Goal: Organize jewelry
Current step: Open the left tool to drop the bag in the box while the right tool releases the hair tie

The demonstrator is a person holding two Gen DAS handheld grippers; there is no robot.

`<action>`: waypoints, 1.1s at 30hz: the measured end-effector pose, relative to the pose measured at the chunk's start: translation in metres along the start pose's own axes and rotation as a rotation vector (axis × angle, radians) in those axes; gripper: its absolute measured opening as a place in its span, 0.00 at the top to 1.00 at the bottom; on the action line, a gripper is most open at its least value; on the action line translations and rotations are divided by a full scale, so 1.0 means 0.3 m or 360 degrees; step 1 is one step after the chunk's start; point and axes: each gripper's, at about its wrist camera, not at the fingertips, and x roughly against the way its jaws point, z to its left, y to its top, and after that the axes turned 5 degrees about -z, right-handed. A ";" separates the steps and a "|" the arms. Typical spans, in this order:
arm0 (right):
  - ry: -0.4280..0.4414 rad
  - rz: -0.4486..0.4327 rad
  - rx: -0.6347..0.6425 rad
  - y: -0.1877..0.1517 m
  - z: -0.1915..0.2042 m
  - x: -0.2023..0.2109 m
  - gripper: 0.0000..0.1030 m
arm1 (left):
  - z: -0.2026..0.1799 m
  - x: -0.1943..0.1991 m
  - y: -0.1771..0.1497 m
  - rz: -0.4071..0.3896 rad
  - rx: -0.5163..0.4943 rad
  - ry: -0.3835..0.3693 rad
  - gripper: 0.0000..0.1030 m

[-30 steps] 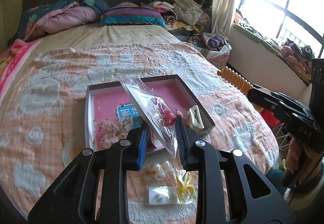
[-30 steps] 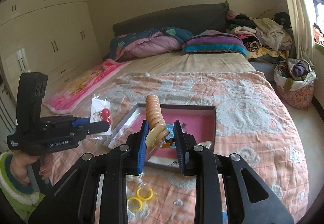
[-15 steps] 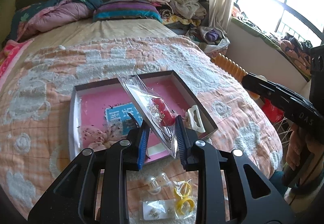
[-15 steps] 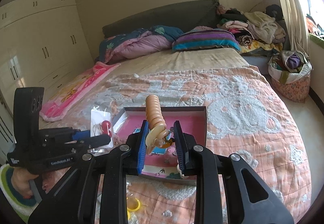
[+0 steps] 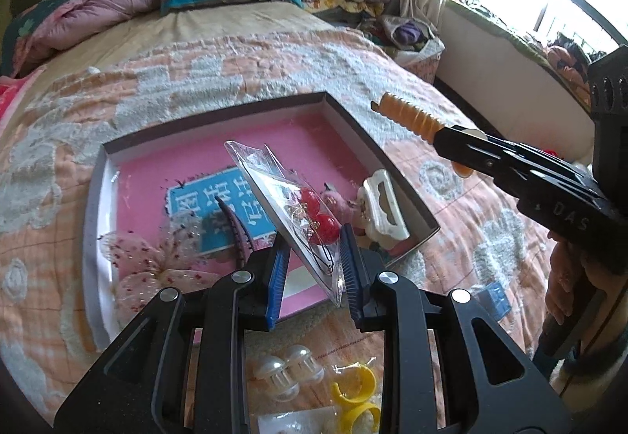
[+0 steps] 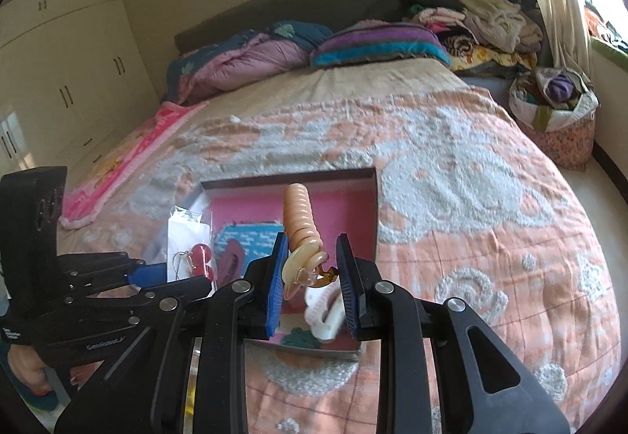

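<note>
Earring packet (image 5: 298, 214), pinched in left tongs (image 5: 312, 269), long axis tilting far-left above pink box (image 5: 353, 123); ribbed orange clip (image 6: 300, 222), clamped in right tongs (image 6: 310, 277), over its right half.

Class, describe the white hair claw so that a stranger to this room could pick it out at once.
Find the bed with the peach quilt, then the shallow box with a pink floor lying on it. The white hair claw leans in the box's near right corner, against the wall. It is the only white, toothed clip there; its neighbours are a fuzzy pink piece and a dark comb.
</note>
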 end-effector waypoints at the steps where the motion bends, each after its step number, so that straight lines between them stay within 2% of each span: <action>1: -0.0004 0.0013 -0.0006 -0.007 -0.010 -0.014 0.77 | -0.001 -0.013 -0.004 0.0014 -0.0002 0.0001 0.82; 15: -0.0022 0.0134 0.0071 -0.035 -0.018 -0.130 0.77 | 0.001 -0.104 -0.046 0.0115 -0.0001 0.0010 0.82; 24: -0.0038 0.0243 0.0080 -0.048 -0.007 -0.193 0.76 | 0.007 -0.116 -0.064 0.0135 0.0023 0.0004 0.82; 30: -0.0067 0.0278 0.0120 -0.047 0.017 -0.210 0.74 | 0.012 -0.111 -0.071 0.0134 0.0036 -0.0010 0.82; 33: -0.0061 0.0284 0.0079 -0.049 0.004 -0.210 0.74 | 0.017 -0.096 -0.076 0.0125 0.0041 -0.0007 0.82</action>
